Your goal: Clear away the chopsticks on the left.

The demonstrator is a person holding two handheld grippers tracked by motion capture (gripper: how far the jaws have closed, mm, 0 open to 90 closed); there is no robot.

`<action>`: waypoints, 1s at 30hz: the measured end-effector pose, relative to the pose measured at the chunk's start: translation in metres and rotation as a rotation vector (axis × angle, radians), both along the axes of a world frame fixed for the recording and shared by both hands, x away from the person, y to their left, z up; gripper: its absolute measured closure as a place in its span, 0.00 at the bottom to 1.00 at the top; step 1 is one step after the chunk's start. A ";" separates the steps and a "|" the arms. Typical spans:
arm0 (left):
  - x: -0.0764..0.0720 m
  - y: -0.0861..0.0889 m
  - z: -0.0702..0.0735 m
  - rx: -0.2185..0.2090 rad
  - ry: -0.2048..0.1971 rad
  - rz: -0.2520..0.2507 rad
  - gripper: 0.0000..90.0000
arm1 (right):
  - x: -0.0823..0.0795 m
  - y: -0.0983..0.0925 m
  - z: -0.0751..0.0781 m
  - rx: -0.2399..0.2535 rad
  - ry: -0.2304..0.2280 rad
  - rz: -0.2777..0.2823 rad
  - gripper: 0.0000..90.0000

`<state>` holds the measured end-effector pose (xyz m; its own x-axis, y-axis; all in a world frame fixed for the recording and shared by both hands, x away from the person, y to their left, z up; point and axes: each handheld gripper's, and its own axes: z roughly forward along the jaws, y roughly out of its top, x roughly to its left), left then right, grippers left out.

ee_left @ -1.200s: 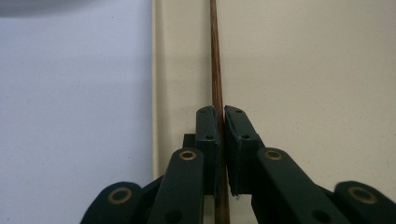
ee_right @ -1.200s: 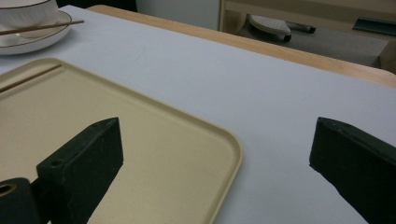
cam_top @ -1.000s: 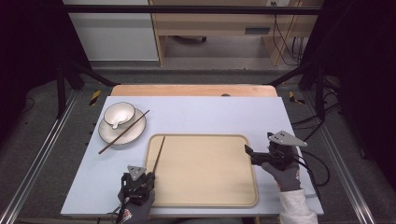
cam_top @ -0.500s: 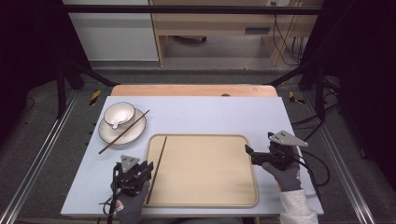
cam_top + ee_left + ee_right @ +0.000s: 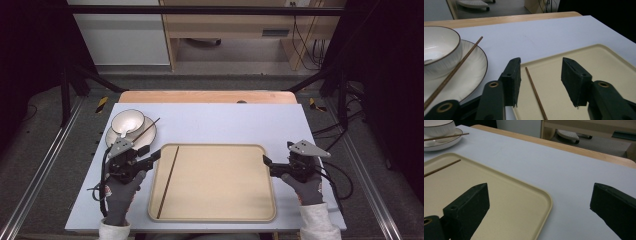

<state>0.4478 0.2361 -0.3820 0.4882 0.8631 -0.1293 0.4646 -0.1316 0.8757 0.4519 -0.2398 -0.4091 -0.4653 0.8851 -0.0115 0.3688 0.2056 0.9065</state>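
Note:
A beige tray [image 5: 215, 146] lies in the middle of the white table. One brown chopstick [image 5: 168, 182] rests lengthwise along its left side. A second chopstick [image 5: 145, 129] leans across a white bowl [image 5: 127, 121] and its plate [image 5: 148, 138] at the left. My left gripper [image 5: 155, 156] hovers open between the plate and the tray's left rim, and the tray chopstick [image 5: 535, 92] shows between its jaws with nothing held. My right gripper [image 5: 266, 165] stands open at the tray's right rim [image 5: 546, 197], holding nothing.
A wooden board edge [image 5: 210, 96] runs along the table's far side. Metal frame rails [image 5: 45, 170] flank the table on both sides. Cables [image 5: 340, 175] trail from the right gripper. Bare white table lies beyond the tray.
My left gripper has moved forward and left, from the tray's front-left corner up to beside the plate. The chopstick stays lying on the tray. The right gripper has not moved.

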 end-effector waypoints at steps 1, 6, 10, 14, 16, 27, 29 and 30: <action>0.003 0.003 0.002 0.013 -0.001 -0.010 0.53 | 0.000 0.000 0.000 0.001 0.001 0.001 0.03; 0.013 0.026 0.002 0.066 -0.007 -0.020 0.45 | 0.000 0.000 0.000 0.003 0.000 0.000 0.03; 0.017 0.045 -0.009 0.106 0.015 0.005 0.42 | 0.000 0.000 0.000 0.005 -0.005 -0.004 0.02; 0.022 0.061 -0.021 0.128 0.046 0.020 0.40 | 0.000 0.000 0.001 0.009 -0.010 -0.010 0.02; 0.025 0.067 -0.025 0.149 0.050 0.026 0.39 | 0.000 0.000 0.000 0.012 -0.010 -0.014 0.02; 0.052 0.082 -0.041 0.248 0.083 0.063 0.38 | 0.001 0.002 -0.001 0.014 -0.010 -0.023 0.03; 0.057 0.082 -0.044 0.267 0.091 0.071 0.39 | 0.001 0.002 -0.001 0.012 -0.008 -0.018 0.04; 0.059 0.083 -0.046 0.273 0.098 0.074 0.41 | 0.001 0.002 -0.001 0.009 -0.005 -0.018 0.04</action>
